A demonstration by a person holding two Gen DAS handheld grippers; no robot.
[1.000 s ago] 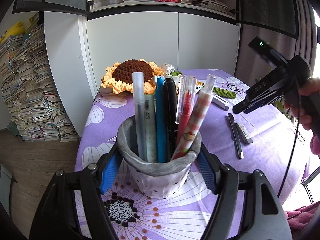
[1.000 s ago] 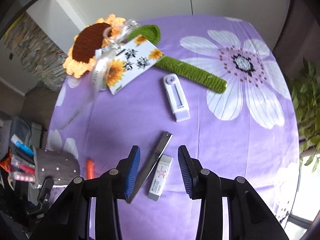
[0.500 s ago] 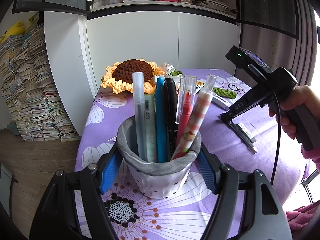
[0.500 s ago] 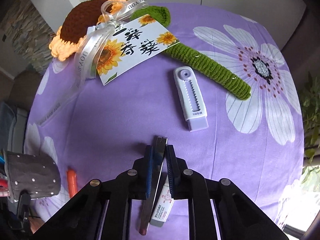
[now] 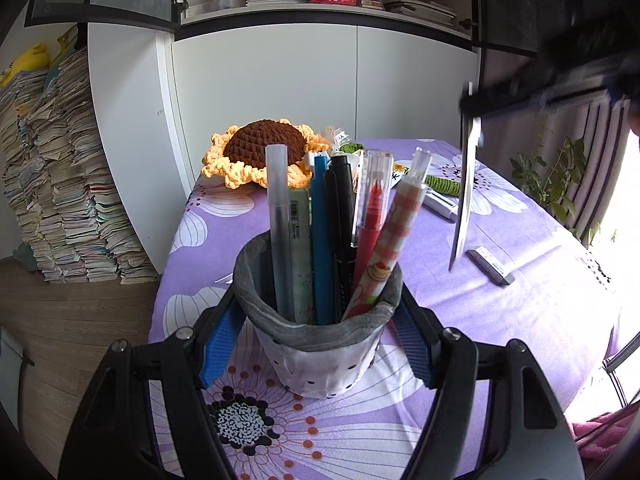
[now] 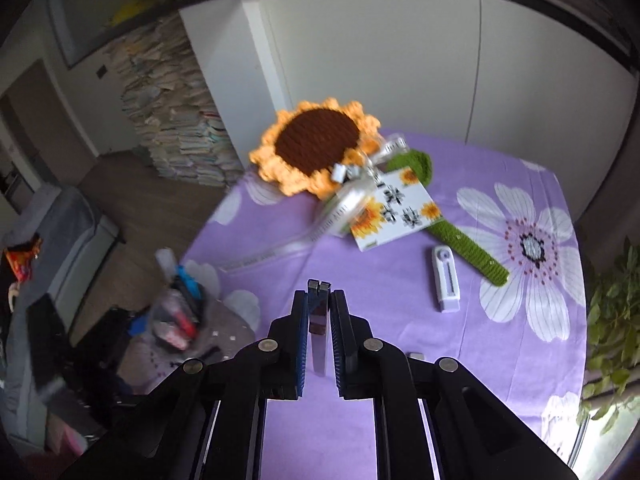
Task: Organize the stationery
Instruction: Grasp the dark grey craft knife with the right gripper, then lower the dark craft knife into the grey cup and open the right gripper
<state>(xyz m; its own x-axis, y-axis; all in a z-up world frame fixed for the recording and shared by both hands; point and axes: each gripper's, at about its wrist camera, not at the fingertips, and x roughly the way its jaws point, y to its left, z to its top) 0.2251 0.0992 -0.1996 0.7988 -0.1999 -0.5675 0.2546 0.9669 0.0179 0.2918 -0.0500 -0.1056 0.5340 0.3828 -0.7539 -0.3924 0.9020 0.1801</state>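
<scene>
The right gripper [image 6: 319,316] is pinched narrow on a slim grey metal-looking stationery piece, probably a utility knife or ruler [image 5: 464,196]. It grips the piece near its top end, so in the left wrist view the piece hangs almost straight down, clear of the purple floral tablecloth [image 5: 520,304], its tip above and just beside a white rectangular eraser [image 5: 491,265]. Hanging upright like that suits dropping it end-first into a cup.

The left gripper [image 5: 316,340] straddles a grey speckled fabric pen cup [image 5: 316,344], its blue pads at either side of the soft wall. Whether they press it or only flank it I cannot tell, but the likely purpose is to steady the cup against tipping. The cup already stands packed with upright pens and markers [image 5: 332,232], so free room looks tight, mostly at the right side.

Farther back lie a white and lilac correction-tape case [image 6: 445,278] and a crocheted sunflower with a green stem [image 6: 316,142], well apart from the cup.
</scene>
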